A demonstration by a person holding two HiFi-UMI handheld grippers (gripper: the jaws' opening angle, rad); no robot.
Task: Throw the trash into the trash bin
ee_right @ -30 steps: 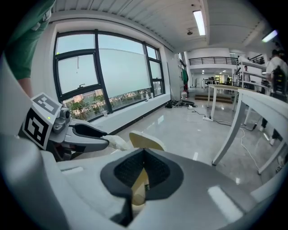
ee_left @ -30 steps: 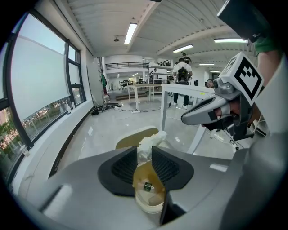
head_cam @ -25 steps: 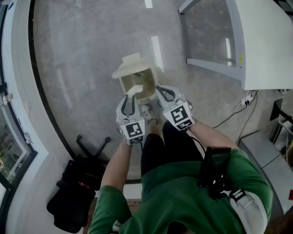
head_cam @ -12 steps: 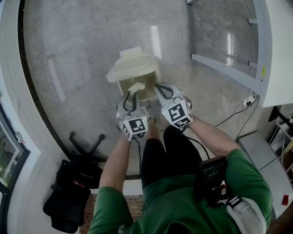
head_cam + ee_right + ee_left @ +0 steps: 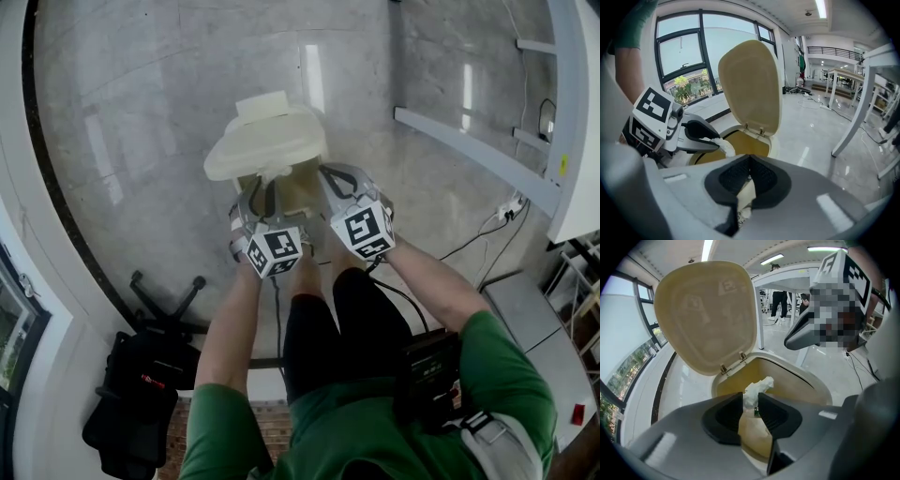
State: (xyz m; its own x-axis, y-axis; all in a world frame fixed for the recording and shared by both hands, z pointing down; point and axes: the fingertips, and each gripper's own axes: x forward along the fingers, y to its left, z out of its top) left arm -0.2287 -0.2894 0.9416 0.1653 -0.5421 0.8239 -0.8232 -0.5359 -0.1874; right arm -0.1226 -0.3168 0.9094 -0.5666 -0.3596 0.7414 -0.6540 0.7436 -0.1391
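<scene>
A cream pedal trash bin [image 5: 309, 192] stands on the floor with its lid [image 5: 265, 145] raised. My left gripper [image 5: 270, 190] hangs over the bin's near rim, shut on a crumpled white tissue [image 5: 758, 386] that sticks out past the pads above the opening. The right gripper view shows the same tissue [image 5: 723, 145] at the left gripper's [image 5: 712, 139] tips. My right gripper [image 5: 335, 181] is beside it over the right rim, tips pressed together [image 5: 749, 164]. A pale scrap shows in the gap behind its tips; I cannot tell what it is.
The person's legs are just behind the bin. A black bag and a chair base [image 5: 141, 394] lie at the lower left by the window wall. White table legs [image 5: 469, 131] and a cable with a power strip [image 5: 511, 202] are on the right. People [image 5: 780, 303] stand far off.
Both grippers have come down towards the bin's mouth, the tissue still in the left one. The bin and its lid show larger and nearer.
</scene>
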